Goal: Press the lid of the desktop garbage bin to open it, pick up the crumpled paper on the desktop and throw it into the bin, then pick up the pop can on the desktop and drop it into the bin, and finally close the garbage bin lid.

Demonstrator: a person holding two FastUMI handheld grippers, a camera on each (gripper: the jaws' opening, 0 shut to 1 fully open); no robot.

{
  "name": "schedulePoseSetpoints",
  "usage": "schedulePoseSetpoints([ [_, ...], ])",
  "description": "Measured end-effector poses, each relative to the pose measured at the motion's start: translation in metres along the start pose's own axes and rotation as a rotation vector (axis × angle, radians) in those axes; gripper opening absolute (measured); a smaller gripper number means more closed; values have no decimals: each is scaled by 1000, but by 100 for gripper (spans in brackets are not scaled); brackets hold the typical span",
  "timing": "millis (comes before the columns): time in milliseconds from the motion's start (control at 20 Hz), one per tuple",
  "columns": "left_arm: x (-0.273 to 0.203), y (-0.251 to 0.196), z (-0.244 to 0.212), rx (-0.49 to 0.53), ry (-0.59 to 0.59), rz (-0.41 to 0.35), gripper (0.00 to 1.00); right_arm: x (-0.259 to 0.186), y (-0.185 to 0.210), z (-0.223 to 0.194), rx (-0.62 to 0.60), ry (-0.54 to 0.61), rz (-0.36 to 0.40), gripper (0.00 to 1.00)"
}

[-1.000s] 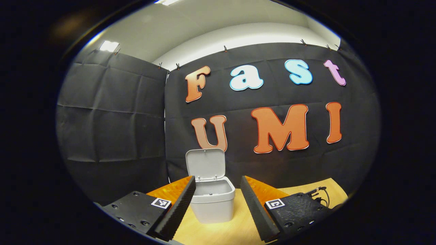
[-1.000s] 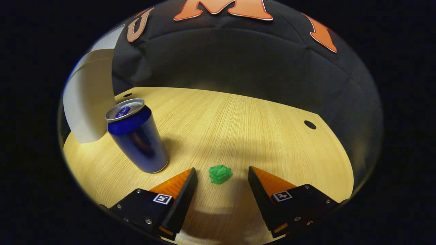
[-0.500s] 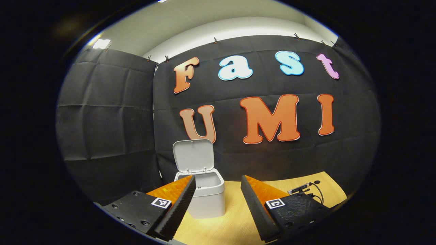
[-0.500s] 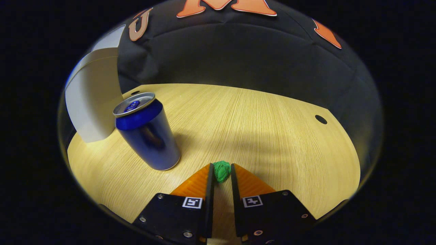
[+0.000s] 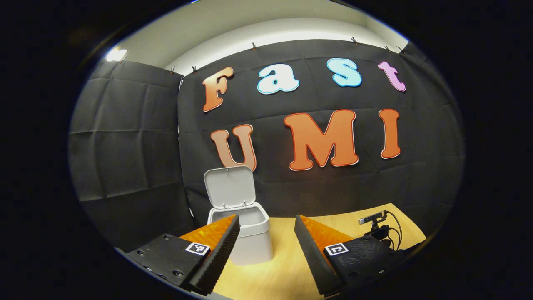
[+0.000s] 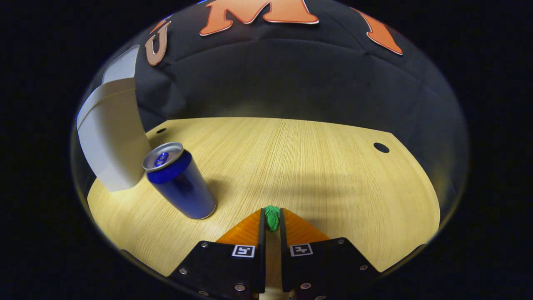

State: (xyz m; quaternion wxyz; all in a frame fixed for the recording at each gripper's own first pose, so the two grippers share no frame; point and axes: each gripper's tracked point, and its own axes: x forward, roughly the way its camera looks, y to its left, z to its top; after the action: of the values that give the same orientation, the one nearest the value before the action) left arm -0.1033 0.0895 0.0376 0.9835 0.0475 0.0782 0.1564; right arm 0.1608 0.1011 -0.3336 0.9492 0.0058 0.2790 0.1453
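Since a second ago the right gripper [image 6: 271, 217] has gone from spread wide around the green crumpled paper [image 6: 272, 216] to pinched narrow on it, both fingers pressing its sides at 6 o'clock in the right gripper view. The blue pop can [image 6: 180, 180] stands upright on the wooden desktop [image 6: 316, 166] at 9 o'clock, just beside the grey garbage bin [image 6: 109, 137]. In the left gripper view the left gripper [image 5: 265, 231] is spread wide, holding nothing, and the bin [image 5: 245, 237] has drifted left; its lid [image 5: 230, 186] stands raised. A small camera [image 5: 372, 217] sits at 4 o'clock.
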Motion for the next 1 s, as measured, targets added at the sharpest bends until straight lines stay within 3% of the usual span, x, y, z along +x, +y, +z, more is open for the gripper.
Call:
schedulePoseSetpoints([
  [300, 2, -9, 0, -27, -25, -57, 86, -44, 0, 50, 16, -121, 24, 15],
  [550, -1, 12, 0, -70, -53, -36, 85, -94, 22, 117, -11, -271, 71, 16],
  [1000, -22, 91, 4, -133, -119, 115, 85, -159, 139, 222, -64, -469, 262, 15],
])
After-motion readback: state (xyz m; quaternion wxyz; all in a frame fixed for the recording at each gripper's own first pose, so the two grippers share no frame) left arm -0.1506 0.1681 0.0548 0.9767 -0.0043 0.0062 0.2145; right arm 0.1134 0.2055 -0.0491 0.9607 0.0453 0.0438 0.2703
